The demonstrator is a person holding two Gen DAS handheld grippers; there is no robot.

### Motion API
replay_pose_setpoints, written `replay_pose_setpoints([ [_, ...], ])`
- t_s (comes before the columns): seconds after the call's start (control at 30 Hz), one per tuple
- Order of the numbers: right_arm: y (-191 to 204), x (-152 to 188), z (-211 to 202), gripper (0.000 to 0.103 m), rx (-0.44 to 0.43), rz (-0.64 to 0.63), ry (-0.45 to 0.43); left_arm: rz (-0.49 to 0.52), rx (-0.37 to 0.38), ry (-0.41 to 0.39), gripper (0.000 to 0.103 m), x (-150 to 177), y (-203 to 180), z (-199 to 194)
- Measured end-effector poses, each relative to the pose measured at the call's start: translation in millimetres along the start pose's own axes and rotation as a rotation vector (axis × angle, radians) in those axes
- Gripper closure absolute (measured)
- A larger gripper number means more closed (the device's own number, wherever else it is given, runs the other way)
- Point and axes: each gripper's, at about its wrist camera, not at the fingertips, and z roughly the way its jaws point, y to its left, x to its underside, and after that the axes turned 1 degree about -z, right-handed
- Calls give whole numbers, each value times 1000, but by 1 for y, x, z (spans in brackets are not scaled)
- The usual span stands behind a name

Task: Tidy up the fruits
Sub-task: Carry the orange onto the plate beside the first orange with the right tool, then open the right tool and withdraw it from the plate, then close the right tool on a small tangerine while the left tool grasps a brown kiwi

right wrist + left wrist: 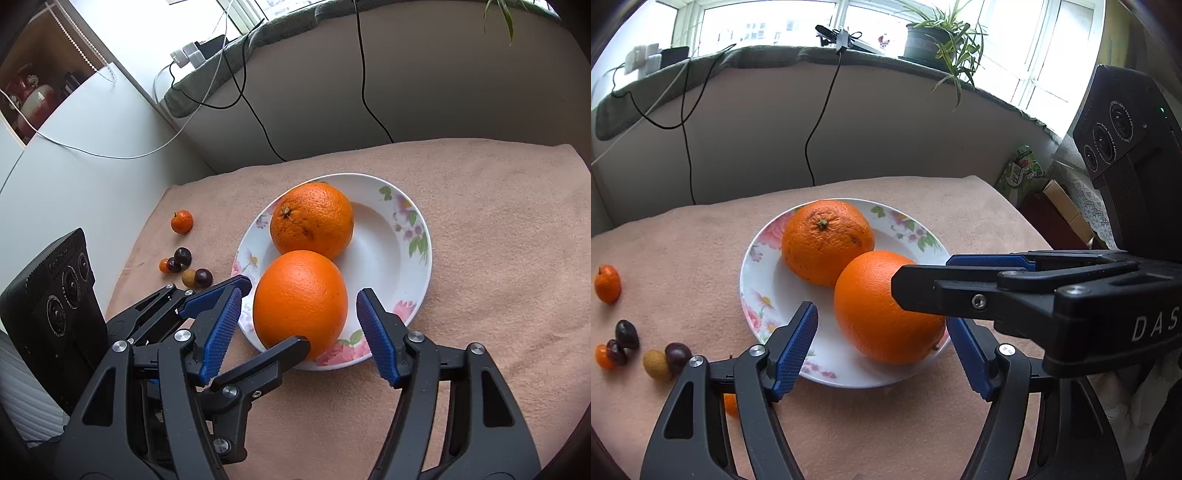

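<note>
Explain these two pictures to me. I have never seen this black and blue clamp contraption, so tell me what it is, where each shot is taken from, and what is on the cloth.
These are two hand-held grippers, each with a camera looking along its two blue-padded fingers. One picture comes from the left gripper, the other from the right gripper; each also sees the other reaching in from the side.

A floral plate sits on a pink cloth and holds two oranges: the near orange and the far orange.

Both grippers are open around the near orange. Whether any pad touches it is unclear.

To the left of the plate, on the cloth, lie small fruits: dark, orange and tan ones.
</note>
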Motion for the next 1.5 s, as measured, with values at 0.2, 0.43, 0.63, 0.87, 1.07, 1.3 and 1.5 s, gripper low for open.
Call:
replay_pose_setpoints([
  [0.2,9,5,-8,27,14,-20,-30,6,-19,-18,31,6,2,-17],
  [0.43,21,15,-16,27,21,-55,-59,-6,-54,-38,31,15,12,-36],
  [0.63,36,25,-21,27,36,-100,-94,-3,-86,-54,31,26,19,-52],
  [0.87,55,42,-25,27,30,-145,-150,-20,-131,-74,31,45,34,-72],
  [1.07,70,55,-19,27,-8,-171,-146,-101,-183,-69,31,70,61,-90],
  [1.3,89,67,-2,27,-18,-224,-108,-175,-221,-45,31,97,88,-100],
  [1.5,99,74,22,27,-24,-227,-54,-215,-199,-24,39,114,100,-100],
])
